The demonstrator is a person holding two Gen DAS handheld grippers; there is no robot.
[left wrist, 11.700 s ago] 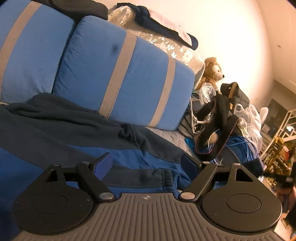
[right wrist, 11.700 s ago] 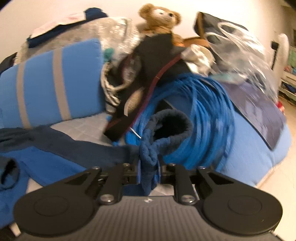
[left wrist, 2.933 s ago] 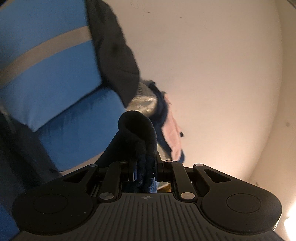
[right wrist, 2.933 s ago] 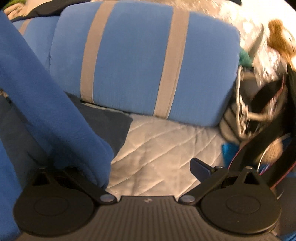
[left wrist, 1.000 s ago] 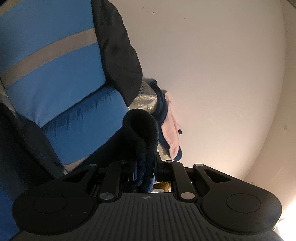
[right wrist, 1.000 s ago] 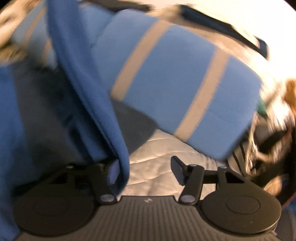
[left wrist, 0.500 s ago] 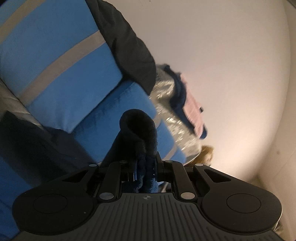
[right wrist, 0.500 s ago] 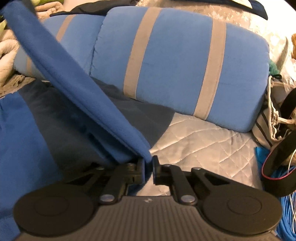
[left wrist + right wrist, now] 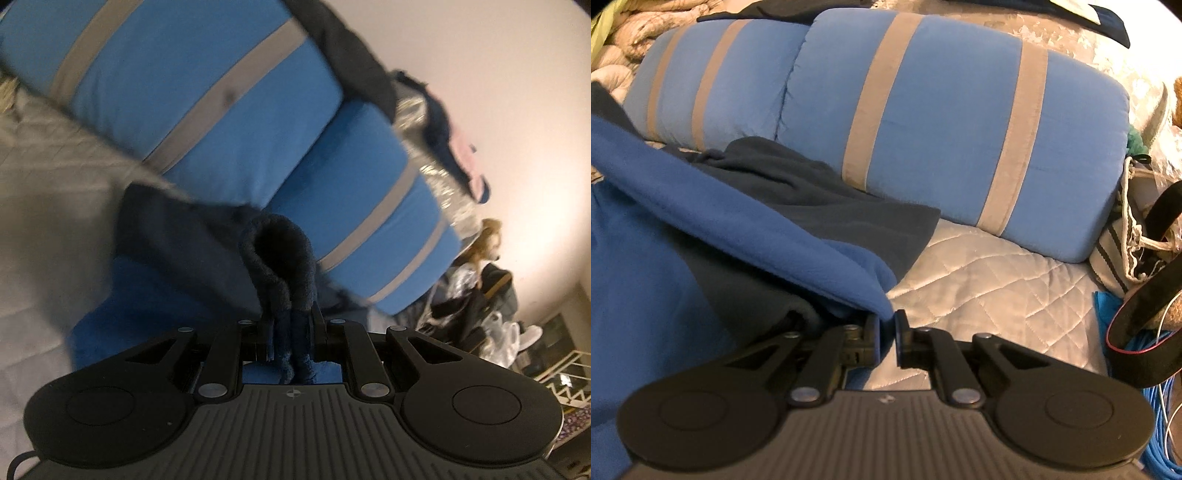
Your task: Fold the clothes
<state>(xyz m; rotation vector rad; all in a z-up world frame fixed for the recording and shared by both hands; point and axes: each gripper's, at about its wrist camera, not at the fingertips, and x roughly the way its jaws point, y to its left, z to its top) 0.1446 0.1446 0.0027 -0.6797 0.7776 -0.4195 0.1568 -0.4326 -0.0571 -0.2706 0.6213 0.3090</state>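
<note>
A blue and dark navy fleece garment (image 9: 713,221) lies on the quilted grey bed cover (image 9: 990,273). My left gripper (image 9: 291,325) is shut on the garment's dark navy cuff (image 9: 280,251), which loops up between the fingers. My right gripper (image 9: 886,336) is shut on a fold of the blue sleeve (image 9: 798,254), which stretches up and to the left over the dark navy part. The rest of the garment (image 9: 166,266) shows low in the left wrist view.
Two blue pillows with grey stripes (image 9: 945,118) lean behind the garment. A bag with dark straps (image 9: 1145,258) and blue cable (image 9: 1167,424) crowd the right. A teddy bear (image 9: 484,243) and more clothes (image 9: 458,147) sit beyond the pillows.
My left gripper has tipped down from the wall towards the bed, still holding the cuff. My right gripper has closed on the blue sleeve fold and the sleeve has come lower.
</note>
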